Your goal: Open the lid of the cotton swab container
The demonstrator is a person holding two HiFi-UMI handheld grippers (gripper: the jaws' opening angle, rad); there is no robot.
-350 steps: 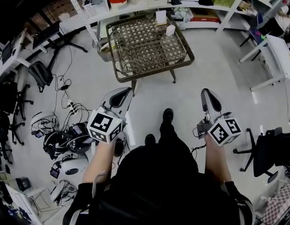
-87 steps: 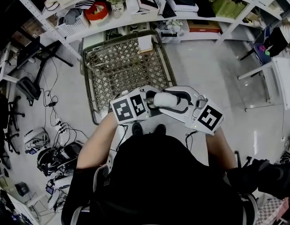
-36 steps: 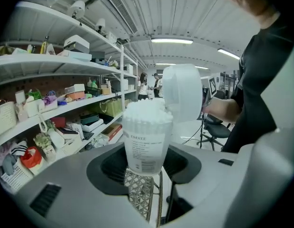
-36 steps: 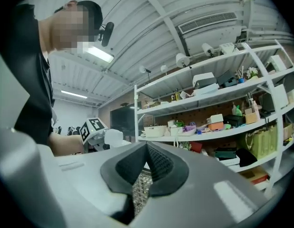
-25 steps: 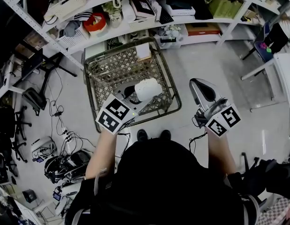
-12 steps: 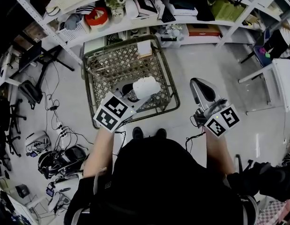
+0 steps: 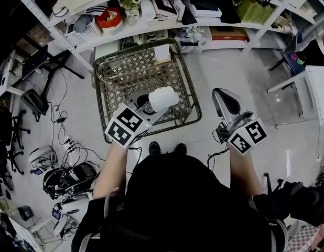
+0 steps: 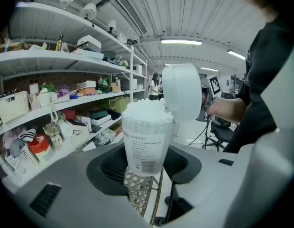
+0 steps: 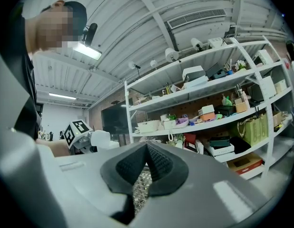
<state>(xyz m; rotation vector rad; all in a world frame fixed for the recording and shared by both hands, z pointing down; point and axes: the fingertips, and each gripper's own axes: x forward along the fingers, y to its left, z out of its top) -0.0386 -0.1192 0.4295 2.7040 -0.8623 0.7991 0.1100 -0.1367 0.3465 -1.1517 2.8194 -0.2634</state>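
Observation:
My left gripper (image 7: 153, 105) holds a clear cotton swab container (image 7: 163, 98) above the wicker table (image 7: 122, 72). In the left gripper view the container (image 8: 145, 144) stands upright between the jaws, full of white swabs (image 8: 147, 110). Its white lid (image 8: 183, 92) is flipped up and open at the right. My right gripper (image 7: 221, 95) is off to the right, apart from the container, with its jaws shut (image 9: 146, 161) and nothing between them. The right gripper view shows the container (image 9: 102, 139) at far left.
White shelving (image 7: 151, 14) crammed with boxes, baskets and a red bowl (image 7: 108, 18) runs behind the wicker table. Cables and equipment (image 7: 67, 167) lie on the floor at left. A white table (image 7: 309, 83) stands at right.
Earlier the container stood on the wicker table, then both grippers met at it. The right gripper has since drawn away to the right and the lid stands open. Nothing moved over the last second.

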